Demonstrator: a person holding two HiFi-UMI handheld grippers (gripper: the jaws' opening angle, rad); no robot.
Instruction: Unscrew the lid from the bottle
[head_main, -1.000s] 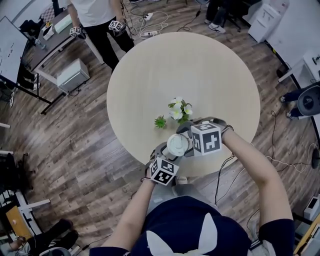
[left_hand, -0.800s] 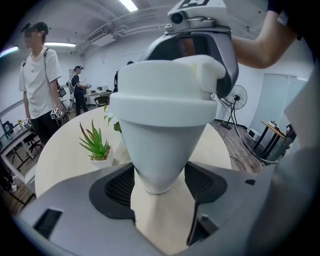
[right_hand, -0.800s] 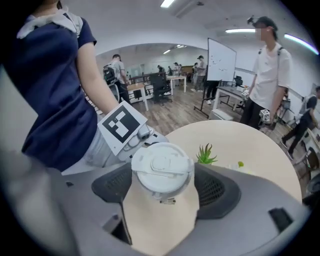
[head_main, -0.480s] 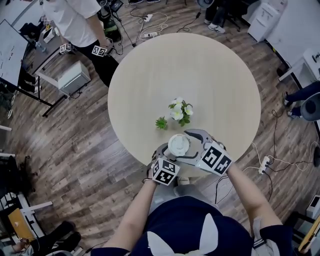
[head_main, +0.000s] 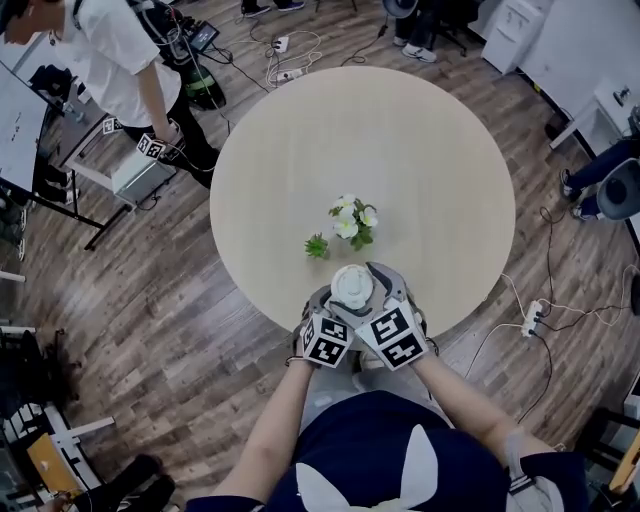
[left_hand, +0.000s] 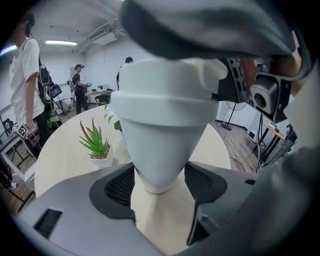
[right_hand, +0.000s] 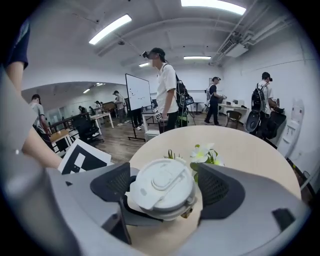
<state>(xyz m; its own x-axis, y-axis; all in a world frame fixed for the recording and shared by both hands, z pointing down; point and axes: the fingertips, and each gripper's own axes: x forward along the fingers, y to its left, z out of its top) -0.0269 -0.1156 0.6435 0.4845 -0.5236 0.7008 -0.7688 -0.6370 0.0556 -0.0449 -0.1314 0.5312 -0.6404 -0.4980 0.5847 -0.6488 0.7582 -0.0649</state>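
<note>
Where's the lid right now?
Head view, centre, at the table's near edge: the lid sits on the bottle held by the left gripper, just before the white flowers.

light: bright, even — ceiling strips (right_hand: 112, 28) | edges: fisheye bend, dark corners | blur: near jaws soft

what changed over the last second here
The right gripper swung from the right of the white round bottle lid round to its near side, next to the left gripper, rolling as it went; its jaws, just closing slightly, straddle the lid unclamped. The left gripper kept gripping the white tapered bottle; white flowers and small green plant stayed.
</note>
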